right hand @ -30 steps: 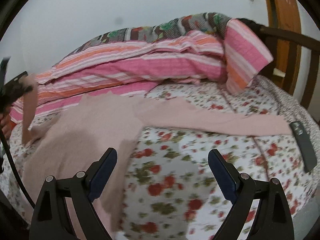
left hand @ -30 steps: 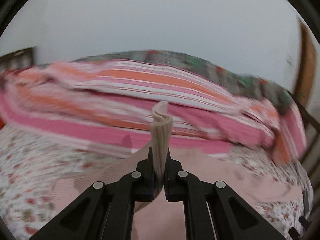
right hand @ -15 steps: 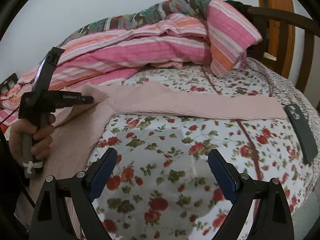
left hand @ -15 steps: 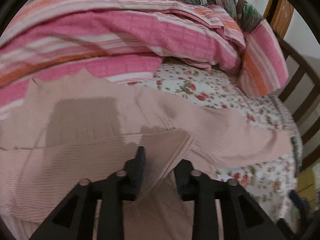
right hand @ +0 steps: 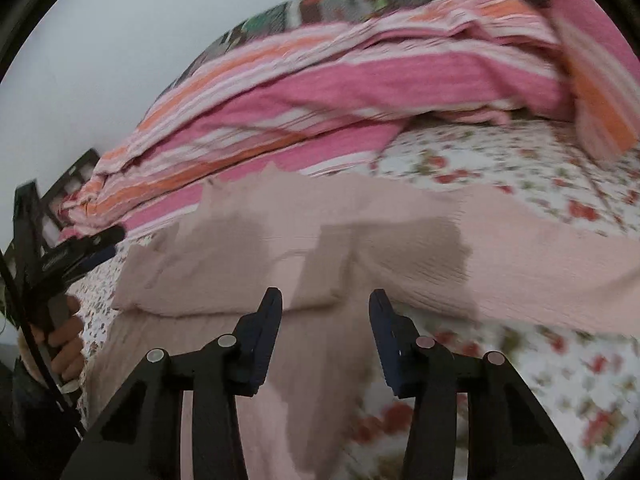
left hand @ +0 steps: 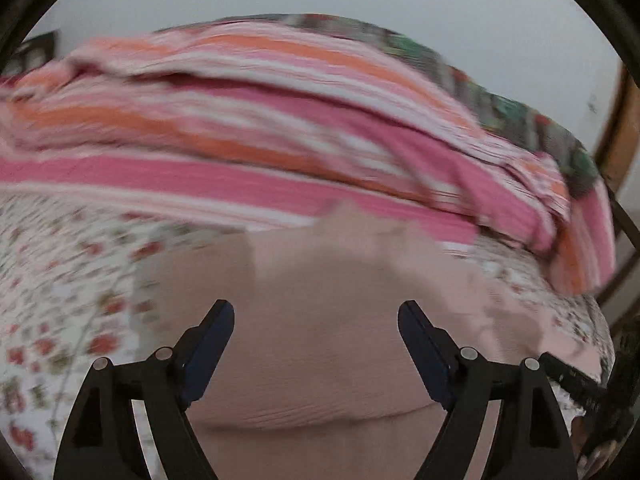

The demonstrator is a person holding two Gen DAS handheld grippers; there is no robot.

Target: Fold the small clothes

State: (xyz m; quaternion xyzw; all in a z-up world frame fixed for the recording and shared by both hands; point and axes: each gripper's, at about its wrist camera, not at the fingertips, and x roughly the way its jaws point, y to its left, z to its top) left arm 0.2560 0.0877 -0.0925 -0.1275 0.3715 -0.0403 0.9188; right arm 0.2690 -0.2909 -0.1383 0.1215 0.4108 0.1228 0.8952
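A pale pink ribbed top (right hand: 400,256) lies spread on the flowered bed sheet (right hand: 560,368), one sleeve folded over its body on the left and the other sleeve (right hand: 560,264) stretched out to the right. It also fills the lower middle of the left wrist view (left hand: 320,320). My left gripper (left hand: 316,320) is open and empty above the top; it also shows at the left edge of the right wrist view (right hand: 108,244). My right gripper (right hand: 324,304) is open and empty, low over the top's body.
A pile of pink, orange and white striped blankets (left hand: 280,140) lies along the back of the bed, also in the right wrist view (right hand: 360,80). A wooden bed frame (left hand: 620,120) stands at the right. A dark object (left hand: 572,376) lies at the bed's right edge.
My left gripper has let go of the folded sleeve, opened wide and drawn back to the left. My right gripper has moved left over the top and narrowed its opening.
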